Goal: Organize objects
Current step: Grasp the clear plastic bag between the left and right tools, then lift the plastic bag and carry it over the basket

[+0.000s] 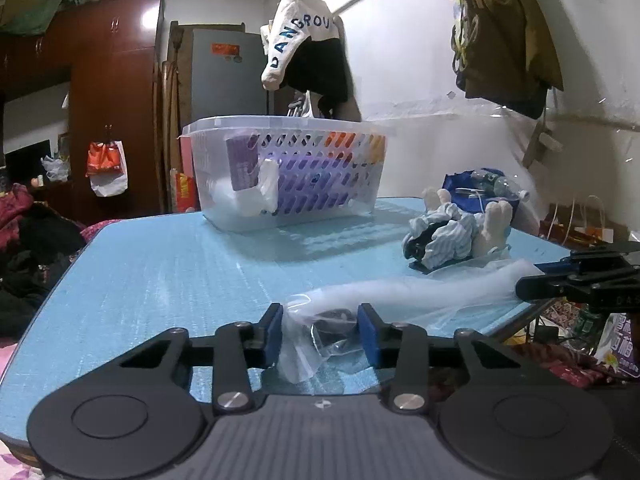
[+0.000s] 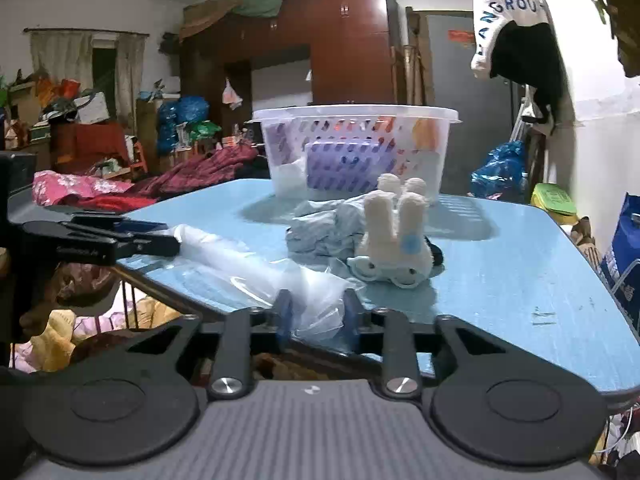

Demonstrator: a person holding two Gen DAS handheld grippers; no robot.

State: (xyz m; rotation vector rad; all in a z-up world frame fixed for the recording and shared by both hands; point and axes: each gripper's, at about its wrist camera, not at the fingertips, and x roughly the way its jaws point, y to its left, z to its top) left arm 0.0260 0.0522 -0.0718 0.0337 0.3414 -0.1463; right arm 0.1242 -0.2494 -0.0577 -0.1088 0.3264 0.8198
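A clear plastic bag (image 1: 400, 296) lies along the near edge of the blue table (image 1: 160, 272). My left gripper (image 1: 320, 330) is shut on one end of the bag, with a dark item inside it between the pads. My right gripper (image 2: 316, 316) is shut on the bag's other end (image 2: 312, 300). Each gripper shows at the side of the other's view, the right one (image 1: 576, 280) and the left one (image 2: 100, 240). A plush bunny with blue striped cloth (image 2: 384, 236) lies mid-table, also in the left wrist view (image 1: 456, 232).
A clear perforated basket (image 1: 288, 172) holding purple boxes and other items stands at the table's far side, also in the right wrist view (image 2: 352, 152). Clothes hang on the wall (image 1: 508, 32). Clutter, bags and a wardrobe (image 2: 344, 40) surround the table.
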